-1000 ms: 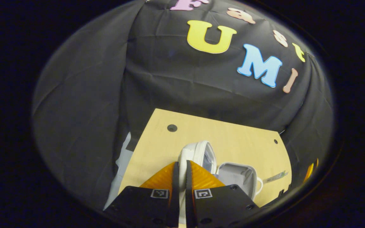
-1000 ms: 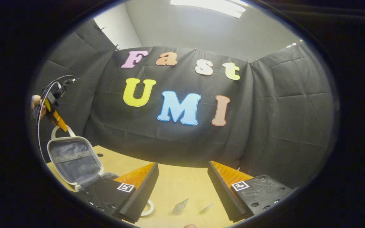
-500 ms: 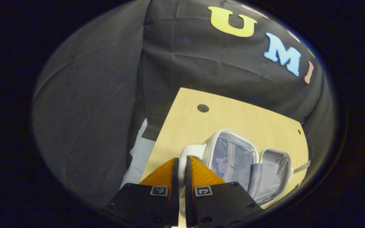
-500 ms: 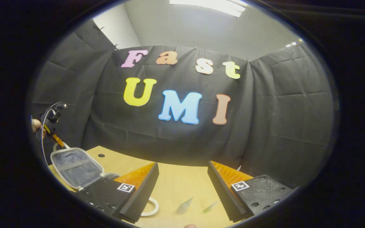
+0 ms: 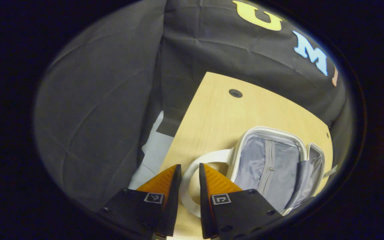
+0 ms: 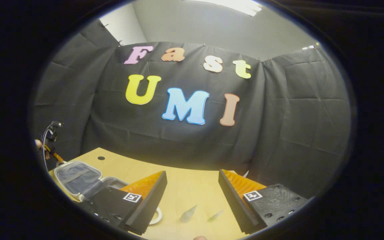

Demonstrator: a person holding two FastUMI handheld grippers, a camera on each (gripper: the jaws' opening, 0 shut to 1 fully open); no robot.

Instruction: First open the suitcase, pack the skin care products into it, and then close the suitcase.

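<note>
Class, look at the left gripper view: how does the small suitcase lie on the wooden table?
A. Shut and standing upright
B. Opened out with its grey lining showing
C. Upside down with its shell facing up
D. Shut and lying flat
B: the suitcase lies opened out on the table, grey lining and a zipper showing.
</note>
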